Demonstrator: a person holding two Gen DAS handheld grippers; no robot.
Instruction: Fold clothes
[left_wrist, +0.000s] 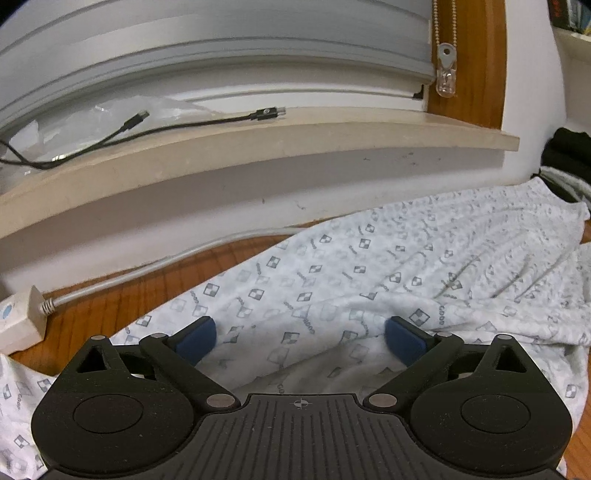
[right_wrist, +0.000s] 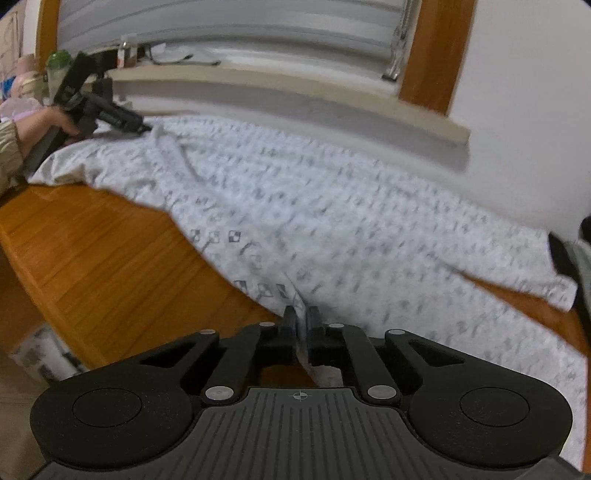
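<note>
1. Left wrist view: the left gripper (left_wrist: 300, 334) hangs with its blue-padded jaws spread wide and nothing between them, low over the white cotton garment with a grey checker print (left_wrist: 369, 280). The garment lies spread and rumpled on the orange-brown wooden table (left_wrist: 122, 295), running toward the white wall under the beige window ledge (left_wrist: 258, 147). A grey cable with a white plug block (left_wrist: 22, 317) lies beside the cloth.

2. Right wrist view: the right gripper (right_wrist: 302, 325) is clenched on a pinched ridge of the garment's near edge (right_wrist: 299, 295), where the cloth overhangs the table front.

3. Handling, as a judgement: the fabric looks light, soft and limp, so it will sag and crease. Hems and corners are the best places to hold it.
</note>
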